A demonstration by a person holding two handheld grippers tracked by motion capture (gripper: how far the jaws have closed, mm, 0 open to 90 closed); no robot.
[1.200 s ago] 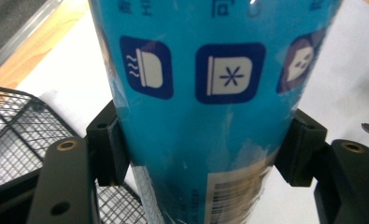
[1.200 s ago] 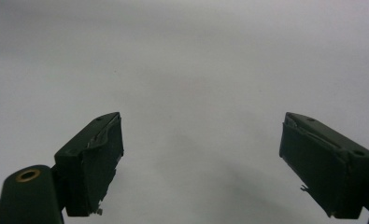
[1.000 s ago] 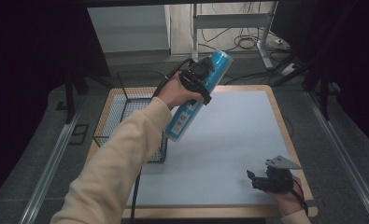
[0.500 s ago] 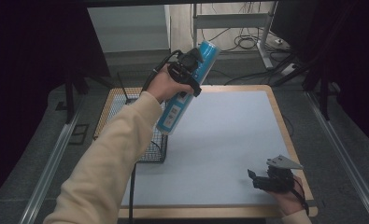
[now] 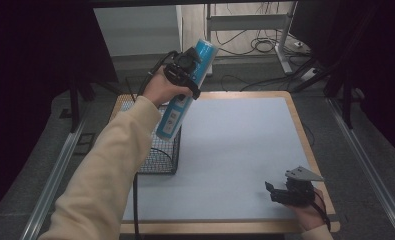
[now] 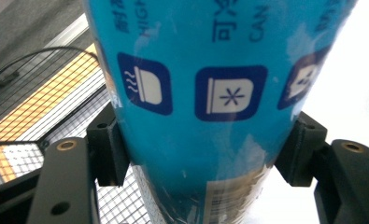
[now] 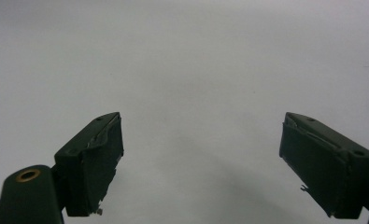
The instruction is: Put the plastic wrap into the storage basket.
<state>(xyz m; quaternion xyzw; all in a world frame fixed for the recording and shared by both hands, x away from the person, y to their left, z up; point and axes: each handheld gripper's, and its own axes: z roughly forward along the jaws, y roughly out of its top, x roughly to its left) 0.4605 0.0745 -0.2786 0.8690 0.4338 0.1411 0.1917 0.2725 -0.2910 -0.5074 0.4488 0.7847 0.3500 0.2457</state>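
A tall blue cylindrical package [image 5: 185, 90] with white print and icons is held tilted in the air above the black wire basket [image 5: 157, 155] at the table's left side. My left gripper [image 5: 184, 71] is shut on it around its upper part. In the left gripper view the blue package [image 6: 205, 93] sits clamped between both jaws, with the wire basket [image 6: 42, 112] below. My right gripper [image 5: 277, 192] rests low near the table's front right corner, open; in the right gripper view my right gripper [image 7: 201, 163] has nothing between its jaws.
A pale grey mat [image 5: 235, 150] covers the wooden table [image 5: 305, 135]. Cables and a desk leg [image 5: 265, 45] lie on the floor beyond the far edge. Metal rails [image 5: 50, 175] run along both sides.
My left gripper has carried the blue package leftward and slightly nearer, from over the mat to above the wire basket. The right gripper has stayed put.
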